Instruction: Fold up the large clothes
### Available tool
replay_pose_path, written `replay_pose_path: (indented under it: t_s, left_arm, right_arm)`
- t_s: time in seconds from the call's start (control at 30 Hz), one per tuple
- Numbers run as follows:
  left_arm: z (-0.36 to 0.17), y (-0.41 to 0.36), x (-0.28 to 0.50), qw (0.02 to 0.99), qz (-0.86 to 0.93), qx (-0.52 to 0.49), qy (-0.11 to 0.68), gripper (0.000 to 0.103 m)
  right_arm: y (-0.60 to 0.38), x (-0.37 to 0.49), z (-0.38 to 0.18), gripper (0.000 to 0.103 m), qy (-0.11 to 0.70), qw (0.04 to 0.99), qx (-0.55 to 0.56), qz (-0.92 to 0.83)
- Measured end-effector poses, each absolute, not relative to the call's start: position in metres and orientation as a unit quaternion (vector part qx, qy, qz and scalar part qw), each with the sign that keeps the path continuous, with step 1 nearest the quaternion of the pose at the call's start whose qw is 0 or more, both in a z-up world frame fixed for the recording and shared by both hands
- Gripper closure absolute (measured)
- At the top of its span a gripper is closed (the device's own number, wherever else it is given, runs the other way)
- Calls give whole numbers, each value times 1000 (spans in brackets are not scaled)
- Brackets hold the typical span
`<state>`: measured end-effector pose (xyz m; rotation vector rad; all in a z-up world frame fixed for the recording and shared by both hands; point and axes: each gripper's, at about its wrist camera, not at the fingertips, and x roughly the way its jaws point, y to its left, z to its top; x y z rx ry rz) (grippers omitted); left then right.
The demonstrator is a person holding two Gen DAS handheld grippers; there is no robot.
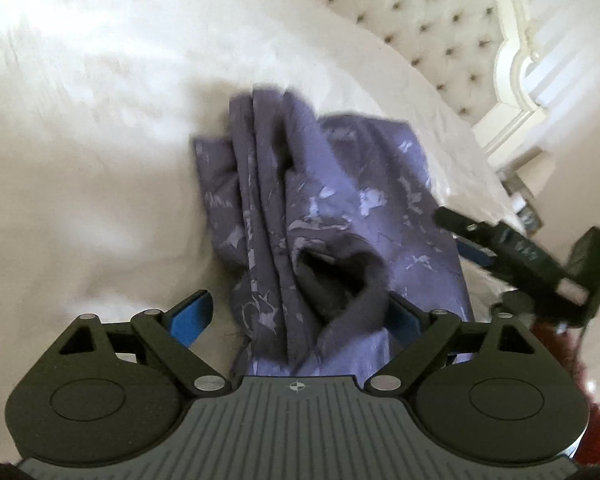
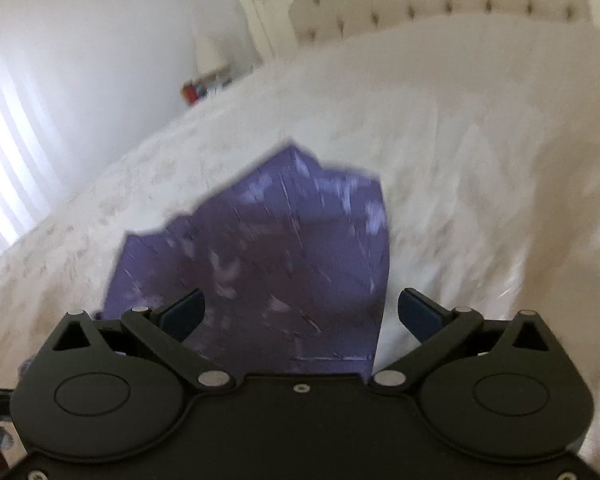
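White bed (image 1: 80,160) with tufted headboard (image 1: 420,32) fills both views. Purple patterned garment (image 1: 320,208) lies bunched in folds on bedspread. Left gripper (image 1: 300,316) spread wide, garment between blue pads, nothing clamped. Right gripper (image 2: 300,312) likewise wide apart above garment (image 2: 268,248), gripping nothing; view blurred.
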<state>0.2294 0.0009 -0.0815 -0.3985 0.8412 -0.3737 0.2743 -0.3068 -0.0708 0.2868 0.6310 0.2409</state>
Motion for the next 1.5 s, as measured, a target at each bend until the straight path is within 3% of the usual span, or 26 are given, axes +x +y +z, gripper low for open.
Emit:
replay_pose_path:
  t_s: [0.17, 0.53, 0.87, 1.5]
  left_arm:
    - [-46, -7, 188, 920, -124, -85, 361, 12]
    - [-12, -23, 122, 943, -55, -5, 328, 12]
    - [-5, -24, 80, 942, -52, -16, 330, 12]
    - [-8, -29, 57, 937, -23, 1, 350, 12]
  right_arm:
    - [-307, 226, -35, 1, 254, 950, 167, 78]
    - [-283, 127, -4, 1, 237, 953, 186, 25]
    - [-250, 74, 5, 1, 278, 955, 104, -14]
    - [-237, 34, 2, 1, 315, 945, 84, -35]
